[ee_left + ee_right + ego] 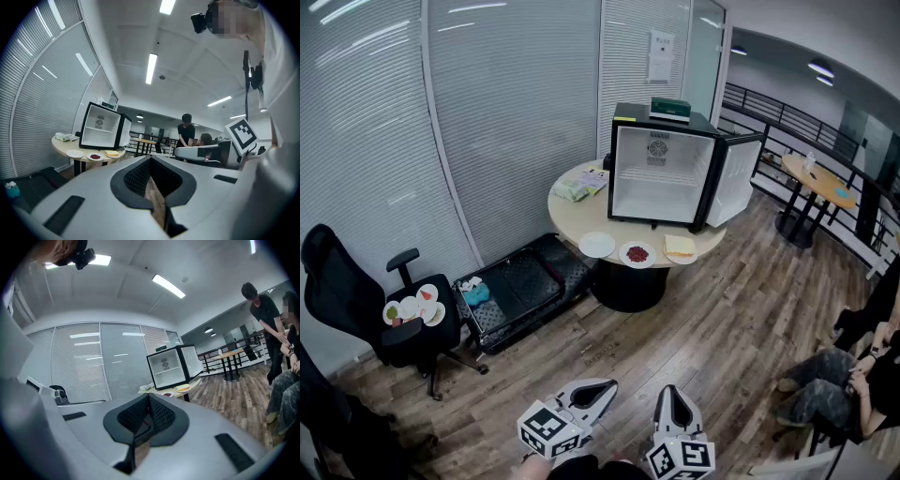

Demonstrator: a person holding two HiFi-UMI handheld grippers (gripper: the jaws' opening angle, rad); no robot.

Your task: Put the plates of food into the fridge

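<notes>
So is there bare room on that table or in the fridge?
The open fridge is empty above and below its shelf. The table has bare top left of the fridge, between the packet and the empty white plate. Its front edge is crowded: that plate, a plate of red food and a plate of yellow food.

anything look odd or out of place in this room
Several small white plates of food sit on the seat of the black office chair at left, away from the round beige table. The black mini fridge on that table stands open.
</notes>
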